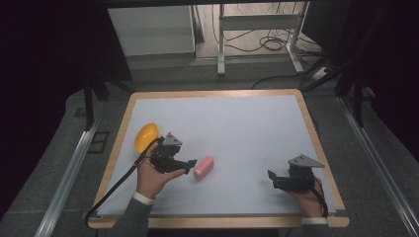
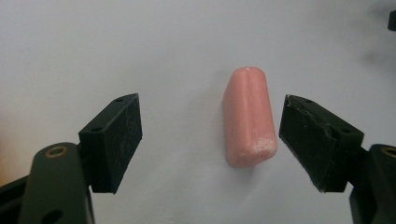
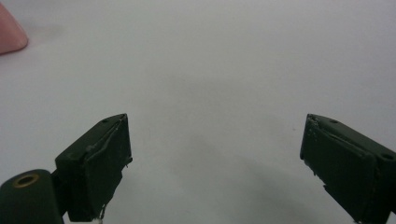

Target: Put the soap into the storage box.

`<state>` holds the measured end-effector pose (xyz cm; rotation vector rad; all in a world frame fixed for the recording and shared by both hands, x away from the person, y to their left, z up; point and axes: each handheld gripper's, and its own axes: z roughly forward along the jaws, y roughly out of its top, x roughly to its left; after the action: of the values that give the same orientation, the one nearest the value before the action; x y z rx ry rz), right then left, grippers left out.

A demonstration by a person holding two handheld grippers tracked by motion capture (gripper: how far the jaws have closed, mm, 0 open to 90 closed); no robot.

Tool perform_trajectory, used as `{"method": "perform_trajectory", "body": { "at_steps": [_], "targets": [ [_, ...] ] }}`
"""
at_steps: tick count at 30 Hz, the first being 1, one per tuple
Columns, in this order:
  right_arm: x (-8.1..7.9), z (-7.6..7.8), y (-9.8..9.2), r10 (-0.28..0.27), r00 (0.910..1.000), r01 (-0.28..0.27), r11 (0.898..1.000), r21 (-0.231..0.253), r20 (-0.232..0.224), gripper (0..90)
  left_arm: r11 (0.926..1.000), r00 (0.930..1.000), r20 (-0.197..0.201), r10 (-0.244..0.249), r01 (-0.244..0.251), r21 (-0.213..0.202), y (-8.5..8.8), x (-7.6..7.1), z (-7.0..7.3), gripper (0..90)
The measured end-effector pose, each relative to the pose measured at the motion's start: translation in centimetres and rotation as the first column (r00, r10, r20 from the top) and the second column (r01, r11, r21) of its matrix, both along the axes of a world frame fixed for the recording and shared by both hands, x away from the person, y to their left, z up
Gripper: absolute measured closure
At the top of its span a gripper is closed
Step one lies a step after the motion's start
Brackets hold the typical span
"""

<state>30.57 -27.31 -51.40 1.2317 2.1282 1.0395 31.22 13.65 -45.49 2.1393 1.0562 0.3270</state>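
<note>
The left gripper [image 2: 210, 140] stands spread with the pink block [image 2: 247, 116] between its jaws, nearer one, untouched, while the right gripper [image 3: 215, 163] is spread over bare table [image 3: 210, 56].

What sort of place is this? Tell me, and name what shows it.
Probably a lab or workshop set up for recording handling tasks: a white-topped work table with a wooden rim, dark curtains around it, and loose cables on the floor by a desk frame.

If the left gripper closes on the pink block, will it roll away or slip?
The pink block lies flat with rounded edges, so it probably slides rather than rolls. Its surface looks smooth and waxy, so the open left gripper may slip slightly. It looks solid and probably stiff.
</note>
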Motion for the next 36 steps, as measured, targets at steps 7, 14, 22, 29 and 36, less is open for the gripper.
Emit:
{"method": "perform_trajectory", "body": {
  "at_steps": [7, 14, 22, 29, 36],
  "targets": [
    [0.0, -0.1, 0.0, -0.004, 1.0000, 0.004, 1.000, -0.001, 0.001, 8.4, 0.9996, 0.9998, -0.014, -0.014, 0.014, 0.026, -1.1, 0.5, -0.2, 22.5],
    [0.0, -0.2, 0.2, -0.003, 1.0000, 0.003, 1.000, -0.015, -0.006, 8.4, 0.9972, 0.9981, -0.045, -0.041, 0.044, 0.061, -2.6, 1.0, -0.9, 22.4],
    [0.1, -0.3, 0.1, -0.006, 0.9999, 0.006, 1.000, -0.016, -0.009, 8.4, 0.9965, 0.9950, -0.088, -0.047, 0.053, 0.065, -3.4, 1.7, -1.9, 22.4],
    [0.2, -0.5, 0.1, -0.011, 0.9999, 0.011, 1.000, -0.024, -0.012, 8.4, 0.9905, 0.9950, -0.083, -0.055, 0.065, 0.121, -4.4, 1.6, -1.8, 21.5],
    [0.1, -0.3, 0.3, -0.012, 0.9998, 0.012, 1.000, -0.026, -0.013, 8.4, 0.9876, 0.9911, -0.117, -0.063, 0.078, 0.136, -5.6, 2.1, -2.0, 23.0]
  ]
}}
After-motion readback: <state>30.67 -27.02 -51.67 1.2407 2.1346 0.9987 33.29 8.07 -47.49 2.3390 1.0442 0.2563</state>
